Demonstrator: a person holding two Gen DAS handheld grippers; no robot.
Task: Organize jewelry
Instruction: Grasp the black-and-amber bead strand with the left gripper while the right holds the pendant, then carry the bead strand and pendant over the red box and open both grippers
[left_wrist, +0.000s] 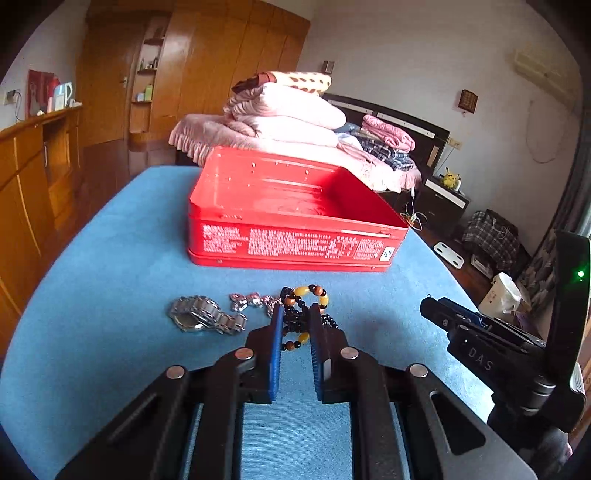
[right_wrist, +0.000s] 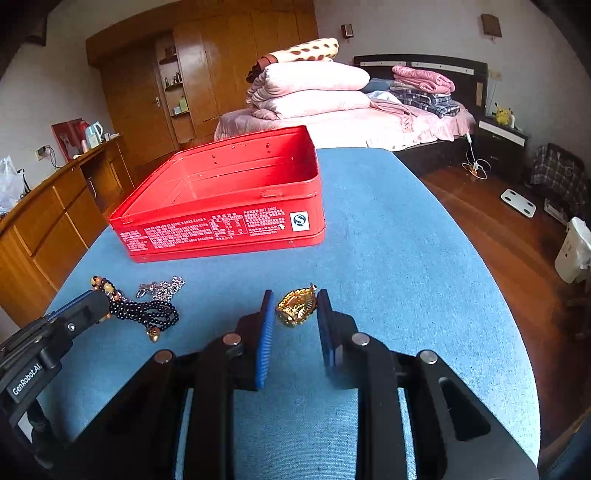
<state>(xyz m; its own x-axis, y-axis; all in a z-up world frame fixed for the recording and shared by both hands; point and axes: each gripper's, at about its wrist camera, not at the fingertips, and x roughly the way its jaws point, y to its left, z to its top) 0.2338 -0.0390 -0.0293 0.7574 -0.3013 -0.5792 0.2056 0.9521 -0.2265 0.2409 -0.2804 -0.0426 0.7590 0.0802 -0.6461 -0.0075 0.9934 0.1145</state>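
A bracelet of black, amber and brown beads sits between the blue pads of my left gripper, which is shut on it; the strand trails onto the blue cloth. In the right wrist view a gold pendant is pinched between the pads of my right gripper. An open red tin stands beyond both grippers, its inside bare. A silver watch and a silver chain lie left of the beads.
The blue-covered table drops off to a wooden floor on the right. Wooden cabinets stand along the left. A bed with folded pink quilts lies behind the tin.
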